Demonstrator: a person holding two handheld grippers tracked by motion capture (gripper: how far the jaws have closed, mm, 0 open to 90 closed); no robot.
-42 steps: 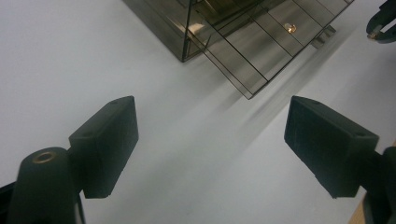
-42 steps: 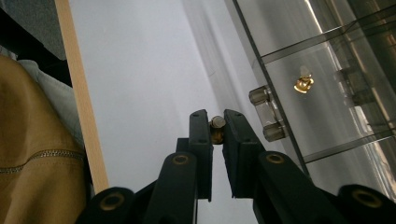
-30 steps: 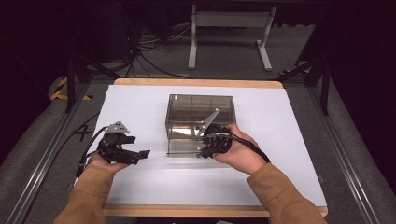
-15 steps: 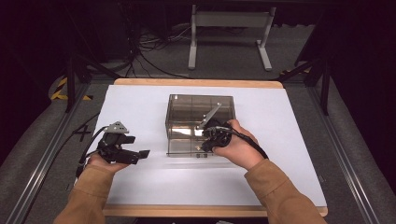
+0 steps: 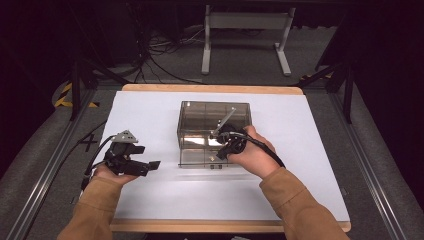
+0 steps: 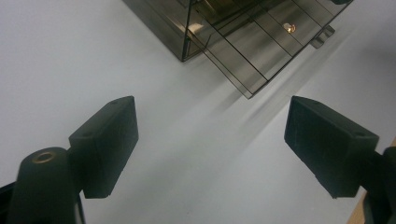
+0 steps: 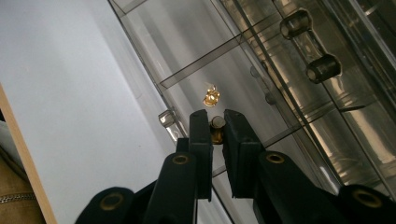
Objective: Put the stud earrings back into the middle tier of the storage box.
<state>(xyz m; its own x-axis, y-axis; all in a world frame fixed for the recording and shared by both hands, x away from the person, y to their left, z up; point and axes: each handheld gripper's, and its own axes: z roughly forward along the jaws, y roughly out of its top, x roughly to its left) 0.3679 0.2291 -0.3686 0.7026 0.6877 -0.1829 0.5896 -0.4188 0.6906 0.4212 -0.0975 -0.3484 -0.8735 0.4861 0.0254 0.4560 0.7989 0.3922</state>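
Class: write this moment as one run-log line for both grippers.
left gripper: open, over white table | right gripper: shut on small gold piece, over drawer of smoky clear box

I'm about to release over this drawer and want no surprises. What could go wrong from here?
1. The right gripper pinches the small gold piece only at the tips of its jaws, so it could slip or bounce past the divider.
2. A second gold piece lies just beyond the tips, and a nudge may knock it.
3. The left gripper sits open, apart from the box, so a push could shift the unsteadied drawer.
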